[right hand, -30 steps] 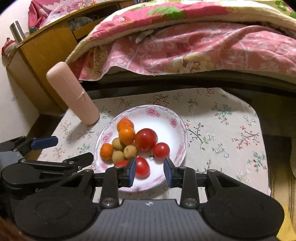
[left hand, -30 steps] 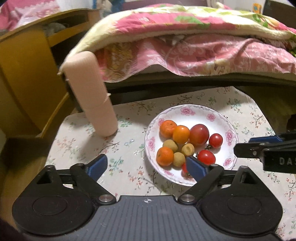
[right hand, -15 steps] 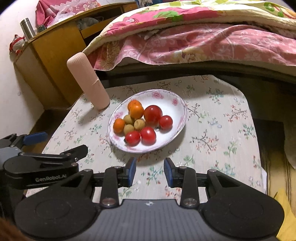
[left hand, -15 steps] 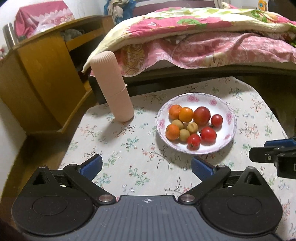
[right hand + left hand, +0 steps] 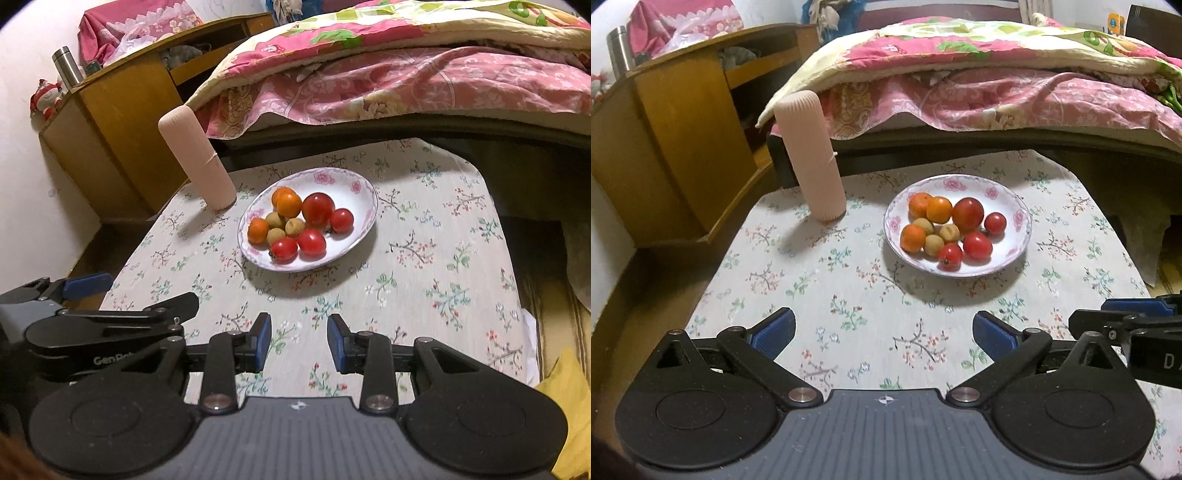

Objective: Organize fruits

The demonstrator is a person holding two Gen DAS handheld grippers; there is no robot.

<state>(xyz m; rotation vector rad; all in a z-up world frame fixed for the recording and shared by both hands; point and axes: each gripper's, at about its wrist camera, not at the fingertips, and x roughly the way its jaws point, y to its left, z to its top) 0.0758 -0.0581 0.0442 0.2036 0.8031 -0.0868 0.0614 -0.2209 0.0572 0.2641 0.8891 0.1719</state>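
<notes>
Quilt-covered bed, wooden cabinet

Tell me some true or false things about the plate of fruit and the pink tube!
1. All the fruit lies on the flowered plate. True.
2. The pink tube lies flat on the tablecloth. False: it stands upright, beside the plate and apart from it.
3. The left gripper holds a tomato. False: its jaws are wide open with nothing between them.
4. Three orange fruits sit on the plate. True.
5. The right gripper is over the plate. False: it is above bare tablecloth, short of the plate.
</notes>
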